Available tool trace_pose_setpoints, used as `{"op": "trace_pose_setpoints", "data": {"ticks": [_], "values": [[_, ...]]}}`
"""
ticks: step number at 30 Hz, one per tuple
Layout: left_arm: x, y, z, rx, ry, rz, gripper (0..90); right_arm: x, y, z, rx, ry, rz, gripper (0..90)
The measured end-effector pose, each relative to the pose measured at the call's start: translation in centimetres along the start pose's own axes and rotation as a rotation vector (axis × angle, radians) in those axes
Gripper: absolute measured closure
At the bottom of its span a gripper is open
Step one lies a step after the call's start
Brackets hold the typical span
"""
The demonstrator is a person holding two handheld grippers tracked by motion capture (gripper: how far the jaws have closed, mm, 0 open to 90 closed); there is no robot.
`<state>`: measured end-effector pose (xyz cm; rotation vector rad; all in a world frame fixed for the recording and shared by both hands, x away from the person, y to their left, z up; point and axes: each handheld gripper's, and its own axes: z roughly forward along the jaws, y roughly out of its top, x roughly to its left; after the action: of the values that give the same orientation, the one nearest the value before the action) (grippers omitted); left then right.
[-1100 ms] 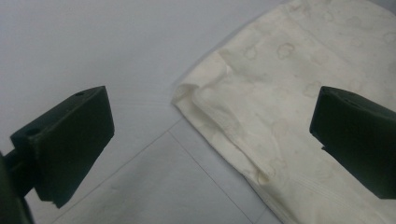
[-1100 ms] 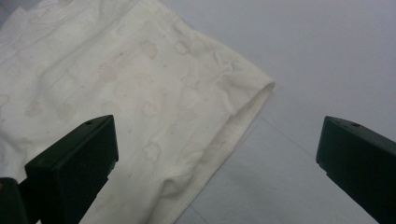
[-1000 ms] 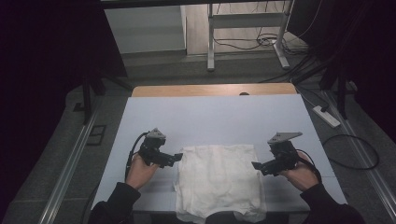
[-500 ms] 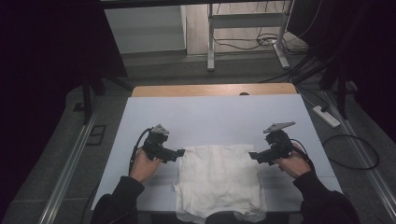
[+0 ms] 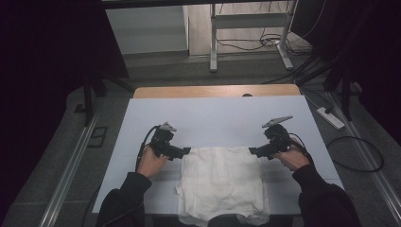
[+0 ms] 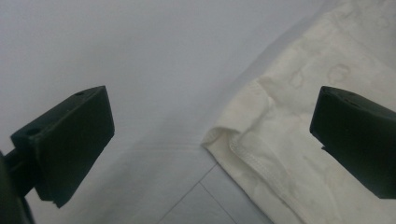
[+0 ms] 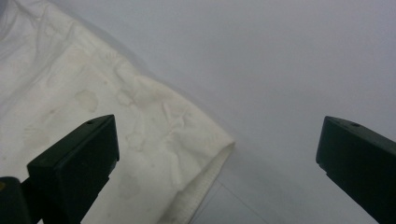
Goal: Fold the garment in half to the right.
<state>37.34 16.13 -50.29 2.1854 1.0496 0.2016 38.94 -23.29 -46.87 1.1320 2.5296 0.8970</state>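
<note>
A pale grey-white rectangular table top fills the middle of the high view, with a light wooden strip along its far edge. Beyond it, at upper centre, stands a white metal frame on a grey floor strewn with black cables. A white power strip lies at right. Both upper corners are dark. Metal rails run along the lower left.

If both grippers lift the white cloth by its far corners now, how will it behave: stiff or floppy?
Probably floppy: the white cloth lies wrinkled and its near edge droops over the table edge. It looks thin, so likely light. The layered hem may separate, so the open left gripper and right gripper could catch one layer only.
</note>
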Motion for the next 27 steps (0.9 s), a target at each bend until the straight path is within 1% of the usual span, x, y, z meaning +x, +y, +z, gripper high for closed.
{"op": "trace_pose_setpoints", "data": {"ticks": [3, 5, 8, 11, 14, 17, 20, 22, 24, 27], "values": [[0.1, 0.4, 0.3, 0.002, -0.001, 0.008, 0.0, -0.1, 0.4, 0.3, 0.0, -0.004, -0.003, 0.0], [0.1, 0.6, 0.6, 0.002, -0.001, 0.004, 0.0, -0.2, 0.6, 0.6, 0.005, 0.0, -0.002, 0.0], [0.2, 0.9, 0.9, 0.004, -0.002, 0.006, 0.0, -0.1, 1.0, 0.9, 0.025, -0.025, -0.016, 0.0], [0.2, 1.1, 1.3, 0.004, -0.005, 0.006, 0.0, -0.2, 1.6, 1.1, 0.028, -0.049, -0.014, 0.0], [0.1, 1.1, 1.5, 0.004, -0.003, 0.006, 0.0, -0.2, 2.1, 1.5, 0.038, -0.049, -0.012, 0.0], [0.2, 0.9, 1.6, 0.015, 0.011, 0.013, 0.0, -0.2, 2.0, 1.9, 0.053, -0.048, -0.016, 0.0], [0.5, 0.6, 1.8, 0.028, 0.029, 0.013, 0.0, -0.3, 1.7, 2.3, 0.083, -0.066, -0.028, 0.0], [0.6, 0.4, 2.1, 0.042, 0.042, 0.018, 0.0, -0.4, 1.5, 2.6, 0.091, -0.079, -0.039, 0.0], [0.7, 0.1, 2.3, 0.048, 0.05, 0.013, 0.0, -0.5, 1.3, 2.8, 0.098, -0.087, -0.039, 0.0], [0.9, -0.2, 2.6, 0.066, 0.061, 0.009, 0.0, -0.9, 1.0, 3.2, 0.088, -0.072, -0.034, 0.0]]}}
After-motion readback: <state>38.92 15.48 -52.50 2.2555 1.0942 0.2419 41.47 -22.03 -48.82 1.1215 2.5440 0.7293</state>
